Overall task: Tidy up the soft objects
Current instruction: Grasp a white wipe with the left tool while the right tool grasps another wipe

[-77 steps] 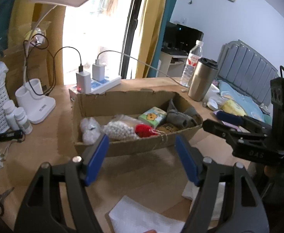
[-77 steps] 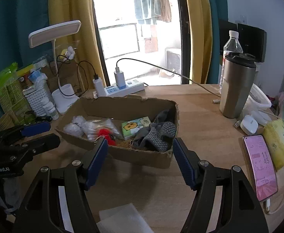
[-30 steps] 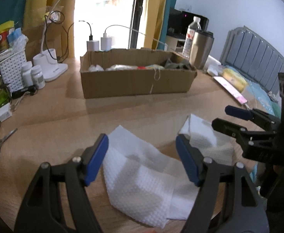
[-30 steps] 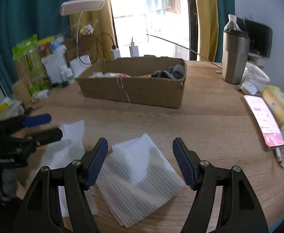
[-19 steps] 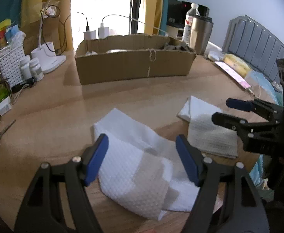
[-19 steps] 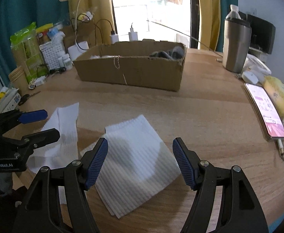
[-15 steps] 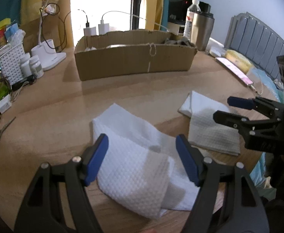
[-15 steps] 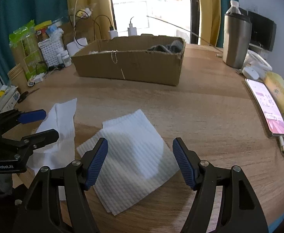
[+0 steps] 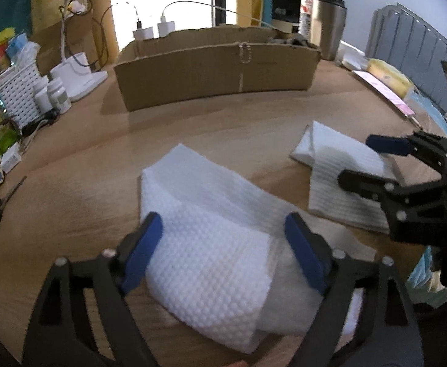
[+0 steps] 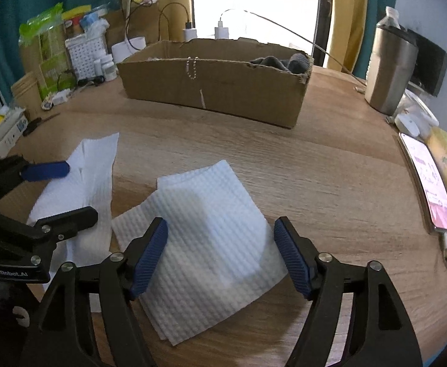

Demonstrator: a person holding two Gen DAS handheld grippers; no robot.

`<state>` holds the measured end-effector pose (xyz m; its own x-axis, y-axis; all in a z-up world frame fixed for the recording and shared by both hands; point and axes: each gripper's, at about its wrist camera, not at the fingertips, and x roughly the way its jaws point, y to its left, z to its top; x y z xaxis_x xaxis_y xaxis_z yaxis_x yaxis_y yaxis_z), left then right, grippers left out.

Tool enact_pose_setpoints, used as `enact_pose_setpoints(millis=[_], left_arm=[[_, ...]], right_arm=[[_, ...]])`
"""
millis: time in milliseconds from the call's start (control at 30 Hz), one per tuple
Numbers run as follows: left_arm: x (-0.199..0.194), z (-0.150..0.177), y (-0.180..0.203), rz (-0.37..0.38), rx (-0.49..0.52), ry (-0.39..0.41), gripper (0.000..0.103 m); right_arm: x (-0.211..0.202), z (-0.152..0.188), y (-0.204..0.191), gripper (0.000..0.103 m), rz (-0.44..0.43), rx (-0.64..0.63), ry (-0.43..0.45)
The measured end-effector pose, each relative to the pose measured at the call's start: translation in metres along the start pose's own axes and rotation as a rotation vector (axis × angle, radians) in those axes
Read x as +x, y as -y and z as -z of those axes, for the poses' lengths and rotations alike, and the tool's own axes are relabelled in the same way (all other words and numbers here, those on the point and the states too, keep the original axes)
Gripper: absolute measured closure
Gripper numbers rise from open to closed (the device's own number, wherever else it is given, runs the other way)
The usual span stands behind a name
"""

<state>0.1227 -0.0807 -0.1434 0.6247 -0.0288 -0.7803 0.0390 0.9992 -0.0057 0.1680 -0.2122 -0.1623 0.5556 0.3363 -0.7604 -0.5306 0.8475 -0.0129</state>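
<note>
Wooden tabletop carries two white paper towels (image 10: 205, 232) in front of the cardboard box (image 10: 217, 88), which already holds grey socks (image 10: 281, 60). Both towels remain out; my left gripper (image 9: 223, 253) and right gripper (image 10: 220, 257) hover spread above them.

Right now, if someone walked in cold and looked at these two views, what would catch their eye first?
Two white paper towels lie on the wooden table: a folded dotted towel beneath the open left gripper, and a ribbed towel beneath the open right gripper. Behind them stands a long cardboard box, with grey fabric showing over its right end.
</note>
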Motion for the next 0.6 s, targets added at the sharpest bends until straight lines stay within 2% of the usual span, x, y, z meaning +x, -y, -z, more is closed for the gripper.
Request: enact_pose_setpoints(millis=[200,333,400,467,500,567,600], left_arm=[[0.000,0.001,-0.001,-0.007,-0.001,0.013,0.016],[-0.002,0.001,0.000,-0.005,-0.006,0.014,0.021],[-0.004,0.003,0.004,0.003,0.001,0.029,0.033],[-0.007,0.003,0.010,0.012,0.013,0.039,0.056],[-0.008,0.003,0.014,0.018,0.029,0.042,0.061],[-0.009,0.003,0.021,0.037,0.051,0.042,0.080],[-0.010,0.003,0.024,0.039,0.066,0.044,0.082]], right_arm=[[0.003,0.000,0.000,0.024,0.002,-0.025,0.007],[0.003,0.000,0.000,0.024,-0.005,-0.042,0.008],[0.003,-0.001,0.000,0.026,-0.015,-0.047,0.008],[0.003,0.000,-0.001,0.030,-0.019,-0.053,0.011],[0.002,0.000,-0.002,0.035,-0.023,-0.062,0.015],[0.000,0.001,-0.004,0.045,-0.035,-0.072,0.021],[-0.001,0.001,-0.005,0.052,-0.042,-0.077,0.028]])
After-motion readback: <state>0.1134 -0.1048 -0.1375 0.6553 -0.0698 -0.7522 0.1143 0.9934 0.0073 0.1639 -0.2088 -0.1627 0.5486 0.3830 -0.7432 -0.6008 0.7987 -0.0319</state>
